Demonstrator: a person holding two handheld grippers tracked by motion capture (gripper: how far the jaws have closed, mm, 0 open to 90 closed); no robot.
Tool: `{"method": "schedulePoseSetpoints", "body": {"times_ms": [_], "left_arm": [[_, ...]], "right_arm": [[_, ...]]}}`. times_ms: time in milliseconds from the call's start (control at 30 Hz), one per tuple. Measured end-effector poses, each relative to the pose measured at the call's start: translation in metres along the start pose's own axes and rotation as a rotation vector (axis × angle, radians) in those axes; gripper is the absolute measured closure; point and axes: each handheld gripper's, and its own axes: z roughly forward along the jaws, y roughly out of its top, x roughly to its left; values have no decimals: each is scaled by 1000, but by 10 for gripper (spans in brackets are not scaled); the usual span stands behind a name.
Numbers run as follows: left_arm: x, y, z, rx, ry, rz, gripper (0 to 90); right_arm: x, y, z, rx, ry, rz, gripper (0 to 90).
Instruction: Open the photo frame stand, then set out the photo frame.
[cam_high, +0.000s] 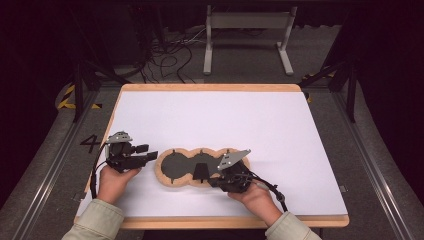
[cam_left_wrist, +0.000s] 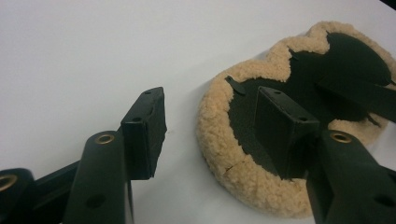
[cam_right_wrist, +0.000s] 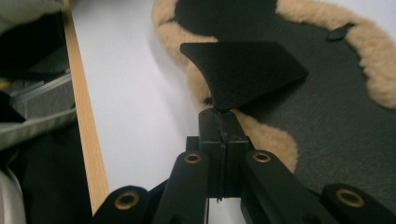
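While the right gripper (cam_high: 212, 181) had its fingers pinched shut on the narrow end of a black wedge-shaped flap (cam_right_wrist: 243, 74), the left gripper (cam_high: 150, 156) stood with its fingers spread apart, holding nothing. The thing being worked on was a fleece-edged black pad (cam_high: 176, 165) of three joined rounds, lying flat near the front edge of the white table (cam_high: 280, 125), between the two grippers. By my reading the job was at an early stage: one flap was gripped and lifted a little off the dark lining, but the pad itself lay unfolded and unmoved, and the left gripper had yet to take hold of anything.

From the high view, the whole three-lobed outline and both hands showed at once, with the left gripper just beside the pad's left end. Closer in, the left gripper view showed one open finger (cam_left_wrist: 144, 133) over bare table and the other above the dark lining, astride the woolly rim (cam_left_wrist: 219, 140). From the right gripper view, the closed fingers met exactly at the flap's tip, with the table's wooden edge (cam_right_wrist: 86, 135) close by.
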Motion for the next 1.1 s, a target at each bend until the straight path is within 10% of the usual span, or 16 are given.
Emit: {"method": "schedulePoseSetpoints", "body": {"times_ms": [267, 533, 1100], "left_arm": [[-1, 0, 4, 31, -13, -5, 459], [-6, 1, 7, 75, -23, 3, 461], [-24, 7, 3, 133, -44, 18, 431]], "right_arm": [[-3, 5, -4, -94, -18, 37, 900], [-3, 4, -12, -78, -7, 10, 856], [-29, -1, -68, -111, -147, 85, 667]]}}
